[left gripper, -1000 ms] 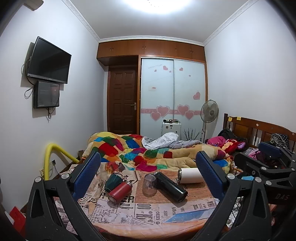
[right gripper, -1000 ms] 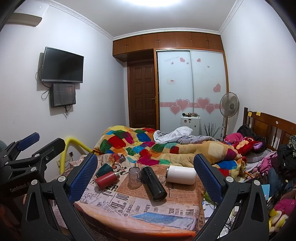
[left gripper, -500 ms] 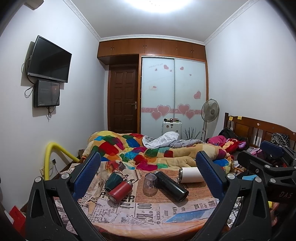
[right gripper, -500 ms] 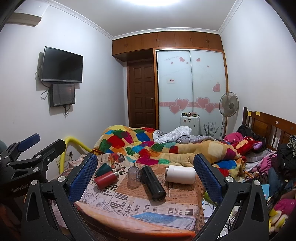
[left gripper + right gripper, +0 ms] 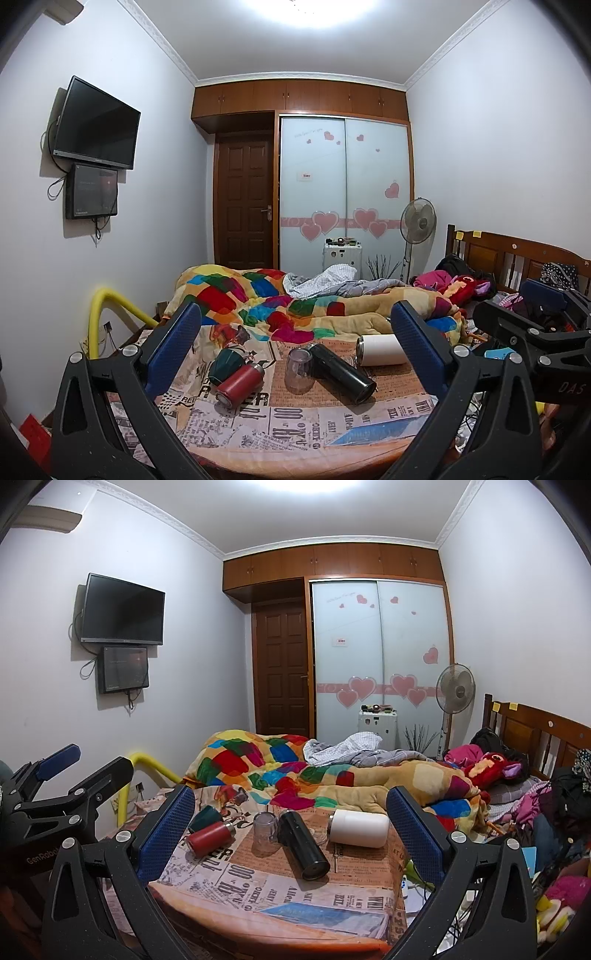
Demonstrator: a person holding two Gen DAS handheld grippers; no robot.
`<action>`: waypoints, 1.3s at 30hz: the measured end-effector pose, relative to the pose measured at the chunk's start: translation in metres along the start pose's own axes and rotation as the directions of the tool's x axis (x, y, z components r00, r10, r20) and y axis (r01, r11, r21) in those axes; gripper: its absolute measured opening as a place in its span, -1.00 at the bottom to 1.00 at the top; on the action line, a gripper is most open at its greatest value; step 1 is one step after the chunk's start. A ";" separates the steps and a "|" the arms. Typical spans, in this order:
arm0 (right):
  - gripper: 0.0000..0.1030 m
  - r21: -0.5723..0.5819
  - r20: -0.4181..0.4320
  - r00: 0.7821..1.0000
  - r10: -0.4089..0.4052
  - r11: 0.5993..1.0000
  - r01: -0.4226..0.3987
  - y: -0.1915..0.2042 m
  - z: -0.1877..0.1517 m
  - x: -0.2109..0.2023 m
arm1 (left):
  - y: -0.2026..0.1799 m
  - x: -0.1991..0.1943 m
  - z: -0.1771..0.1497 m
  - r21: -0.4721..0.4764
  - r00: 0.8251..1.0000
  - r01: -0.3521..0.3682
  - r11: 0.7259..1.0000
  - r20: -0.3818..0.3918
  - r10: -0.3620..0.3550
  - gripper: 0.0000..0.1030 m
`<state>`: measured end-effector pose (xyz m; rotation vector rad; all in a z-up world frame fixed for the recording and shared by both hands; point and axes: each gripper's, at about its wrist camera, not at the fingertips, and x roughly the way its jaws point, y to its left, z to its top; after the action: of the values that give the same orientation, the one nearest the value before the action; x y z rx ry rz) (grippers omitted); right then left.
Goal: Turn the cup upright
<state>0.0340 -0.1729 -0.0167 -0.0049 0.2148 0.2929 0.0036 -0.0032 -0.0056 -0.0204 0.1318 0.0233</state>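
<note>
Several cups lie on a newspaper-print tablecloth. A clear glass cup stands mouth down in the middle. Beside it lie on their sides a black flask, a white tumbler, a red bottle and a dark green cup. My left gripper is open and empty, held back from the table. My right gripper is open and empty too. Each shows at the edge of the other's view.
A bed with a colourful quilt lies right behind the table. A wooden headboard and piled clothes are at the right. A yellow pipe stands at the left by the wall.
Both views have shifted only slightly. The cups have not moved and both grippers stay open.
</note>
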 end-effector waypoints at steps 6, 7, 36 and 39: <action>1.00 -0.002 0.002 1.000 -0.001 1.000 0.001 0.001 -0.001 0.001 | -0.002 0.000 0.000 0.008 1.000 -0.006 1.000 0.000 0.006 1.00; 1.00 -0.001 0.002 1.000 -0.001 1.000 0.001 -0.007 -0.003 -0.002 | -0.002 0.000 0.000 0.008 1.000 -0.006 1.000 -0.001 0.006 1.00; 1.00 -0.004 -0.045 0.999 -0.002 1.000 0.002 -0.004 -0.008 0.016 | 0.010 0.023 -0.007 0.006 0.998 -0.050 0.999 -0.042 0.050 1.00; 1.00 -0.007 -0.072 0.997 -0.006 1.000 0.006 -0.005 -0.012 0.027 | 0.018 0.039 -0.018 0.001 0.995 -0.054 0.999 -0.079 0.054 1.00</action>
<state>0.0578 -0.1703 -0.0343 -0.0226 0.2857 0.2878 0.0397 0.0157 -0.0285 -0.0192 0.2118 0.0769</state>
